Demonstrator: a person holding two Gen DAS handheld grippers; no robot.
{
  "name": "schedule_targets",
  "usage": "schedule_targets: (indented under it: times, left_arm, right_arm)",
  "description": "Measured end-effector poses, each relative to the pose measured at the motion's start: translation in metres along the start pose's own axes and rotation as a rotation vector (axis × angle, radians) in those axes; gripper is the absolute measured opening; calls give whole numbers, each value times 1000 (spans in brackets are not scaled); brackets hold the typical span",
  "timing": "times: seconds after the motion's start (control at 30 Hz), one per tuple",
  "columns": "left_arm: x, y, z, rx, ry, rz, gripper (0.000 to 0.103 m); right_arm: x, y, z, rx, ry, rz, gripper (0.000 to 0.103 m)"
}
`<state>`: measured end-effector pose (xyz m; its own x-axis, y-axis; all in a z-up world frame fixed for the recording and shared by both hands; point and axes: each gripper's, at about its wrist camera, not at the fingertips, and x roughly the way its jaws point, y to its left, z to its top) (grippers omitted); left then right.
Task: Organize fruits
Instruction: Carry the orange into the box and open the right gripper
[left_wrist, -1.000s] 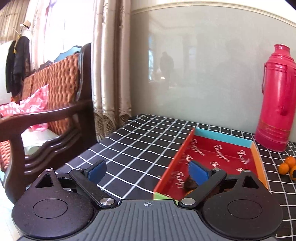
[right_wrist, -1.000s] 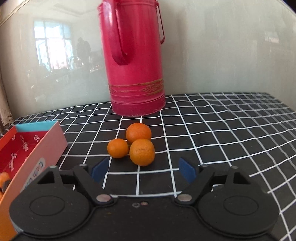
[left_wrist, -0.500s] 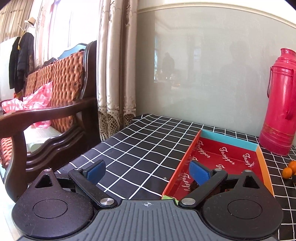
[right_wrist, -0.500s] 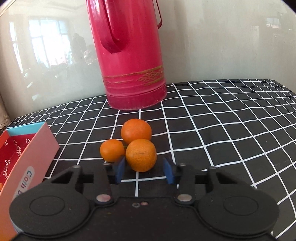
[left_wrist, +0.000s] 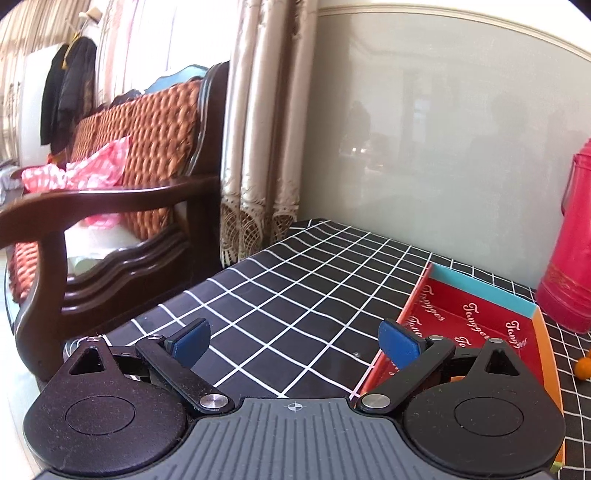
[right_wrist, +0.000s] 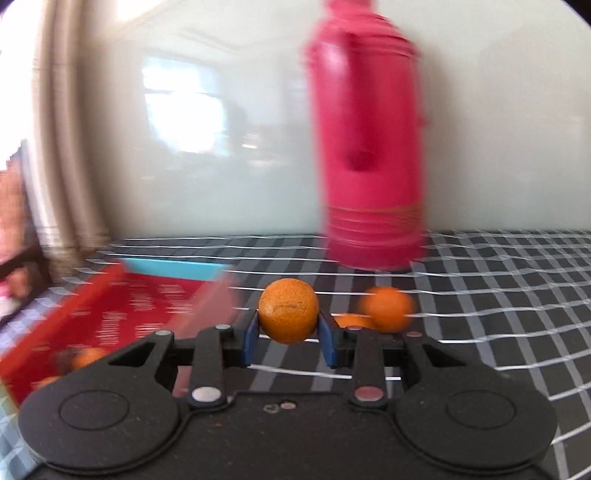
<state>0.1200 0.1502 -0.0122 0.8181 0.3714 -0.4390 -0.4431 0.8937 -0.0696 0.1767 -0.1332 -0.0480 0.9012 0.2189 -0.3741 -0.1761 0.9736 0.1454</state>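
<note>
Right tongs: the right tongs (right_wrist: 288, 334) are clenched on an orange (right_wrist: 288, 311), one blue pad (right_wrist: 252, 341) pressed to each side of the fruit.
Held orange: it sits between the pad tips, in front of the grid cloth; whether it rests on the bench or is lifted off it cannot be told.
Other oranges: a second orange (right_wrist: 388, 308) lies on the bench just to the right of the held one, blurred, with a smaller orange (right_wrist: 351, 320) partly hidden beside it.
Tray: a red tray (right_wrist: 122, 314) with a light blue far wall lies to the left of the held orange; blurred orange fruit (right_wrist: 86, 357) shows in its near corner.
Flask: a tall pink flask (right_wrist: 369, 155) stands upright on the bench behind the oranges, near the wall.
Left tongs: the left tongs (left_wrist: 293, 341) are released, the two blue pads wide apart with nothing between them.
Left view, bench: the bench (left_wrist: 295, 295) wears a black cloth with a white grid; the tongs hang over its near left part.
Left view, tray: the tray (left_wrist: 480, 317) lies just right of the tongs, its red floor printed with white script, its right wall orange.
Left view, edge: the flask (left_wrist: 569, 258) and one orange (left_wrist: 584, 367) show at the far right.
Room: a dark wooden sofa (left_wrist: 122, 221) with woven orange cushions and a beige curtain (left_wrist: 258, 147) stand left of the bench.
</note>
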Motion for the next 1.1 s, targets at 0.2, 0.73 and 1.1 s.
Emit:
schedule_targets:
  times: [0.2, 0.73, 1.1]
  left_arm:
    - [-2, 0, -2, 14, -12, 11, 97]
    - [-5, -13, -4, 40, -16, -6, 97]
    - [-29, -96, -14, 226, -89, -200, 97]
  right_arm:
    - [-13, 46, -7, -104, 21, 194, 26]
    - [-42, 47, -13, -164, -45, 104, 64]
    - [-66, -31, -13, -7, -136, -410, 92]
